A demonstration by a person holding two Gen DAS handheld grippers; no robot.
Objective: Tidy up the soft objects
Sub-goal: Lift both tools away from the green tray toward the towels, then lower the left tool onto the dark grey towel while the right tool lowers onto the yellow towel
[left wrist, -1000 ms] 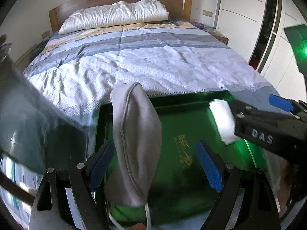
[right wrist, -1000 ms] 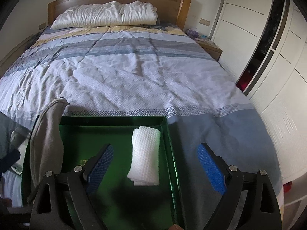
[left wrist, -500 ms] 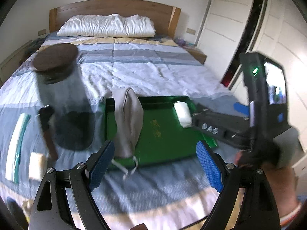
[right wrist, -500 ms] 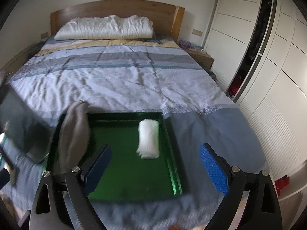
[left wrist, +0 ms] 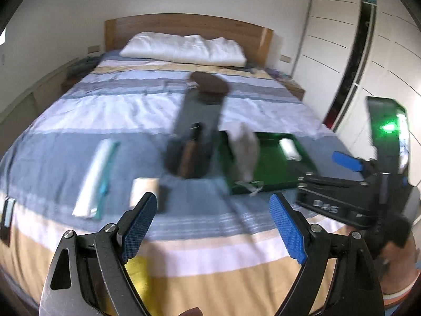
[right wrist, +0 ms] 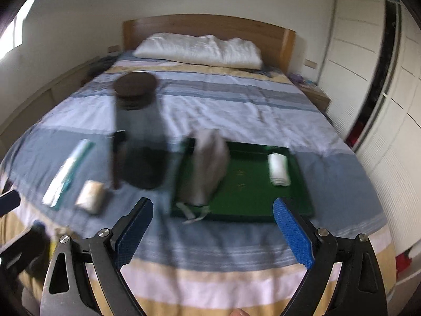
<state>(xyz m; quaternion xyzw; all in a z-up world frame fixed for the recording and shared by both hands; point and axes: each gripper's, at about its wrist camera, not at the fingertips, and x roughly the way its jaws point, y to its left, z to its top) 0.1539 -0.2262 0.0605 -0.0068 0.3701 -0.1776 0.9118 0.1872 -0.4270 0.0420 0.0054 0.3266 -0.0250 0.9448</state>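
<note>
Bed (right wrist: 236,110) is filling both views, striped cover running toward the pillow (right wrist: 200,50) at 12 o'clock. Green tray (right wrist: 252,205) is lying near the foot end, at 12 o'clock from the right gripper (right wrist: 213,237) and about 1 o'clock from the left gripper (left wrist: 213,234). Grey pouch (right wrist: 205,168) is slumping over the tray's left edge, long axis running away from the grippers; folded white cloth (right wrist: 279,168) is resting inside at the tray's right, also lengthwise. Dark-lidded jar (right wrist: 139,131) is standing just left of the tray. Long white-and-teal packet (left wrist: 97,176) and small pale bundle (right wrist: 90,196) are lying on the cover at 10 to 11 o'clock, outside the tray. Both grippers are spread wide, holding nothing, hanging well clear of everything. Judging: the loose items at left sit nearer the left gripper.
</note>
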